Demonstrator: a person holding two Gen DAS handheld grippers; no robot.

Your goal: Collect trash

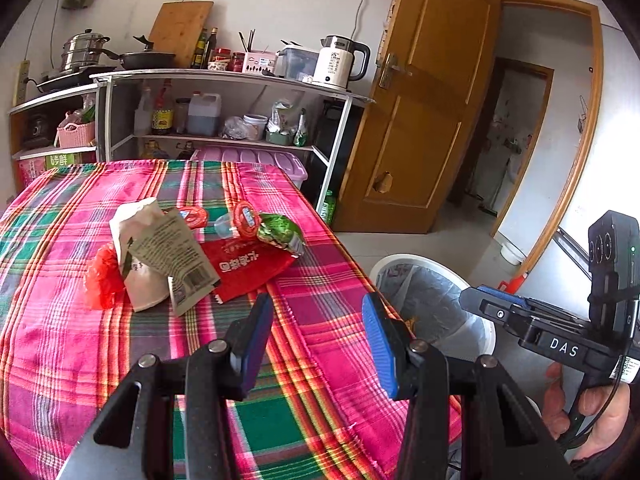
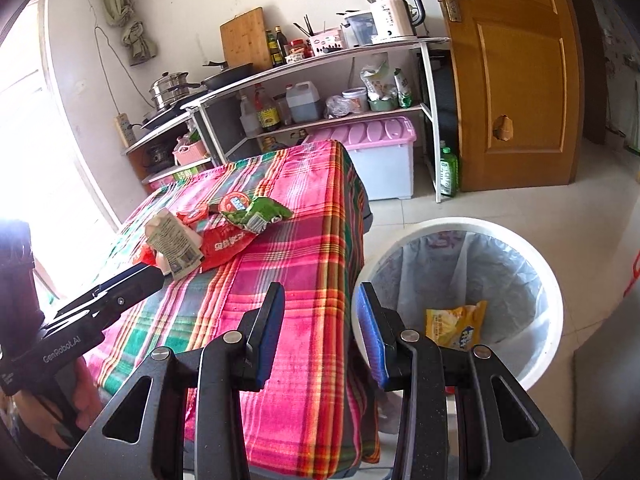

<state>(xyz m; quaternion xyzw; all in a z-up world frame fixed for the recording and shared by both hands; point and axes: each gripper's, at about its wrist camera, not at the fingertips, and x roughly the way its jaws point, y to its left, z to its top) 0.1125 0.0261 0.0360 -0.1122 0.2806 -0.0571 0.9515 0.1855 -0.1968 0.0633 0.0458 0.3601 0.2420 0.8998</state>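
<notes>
A pile of trash lies on the plaid tablecloth (image 1: 60, 360): a white paper carton (image 1: 160, 252), a red wrapper (image 1: 244, 264), a green wrapper (image 1: 280, 230), a red-lidded cup (image 1: 246, 220) and a red plastic scrap (image 1: 102, 276). My left gripper (image 1: 318, 344) is open and empty, just short of the pile. My right gripper (image 2: 320, 340) is open and empty at the table's right edge, beside the white bin (image 2: 552, 280). A yellow wrapper (image 2: 456, 326) lies in the lined bin. The carton (image 2: 172, 240) and green wrapper (image 2: 260, 210) show in the right wrist view too.
A shelf unit (image 1: 240, 80) with pots, bottles and a kettle (image 1: 340, 62) stands behind the table. A pink-lidded storage box (image 2: 380, 152) sits under it. A wooden door (image 1: 424, 100) stands open at the right. The bin (image 1: 432, 292) stands on tiled floor by the table.
</notes>
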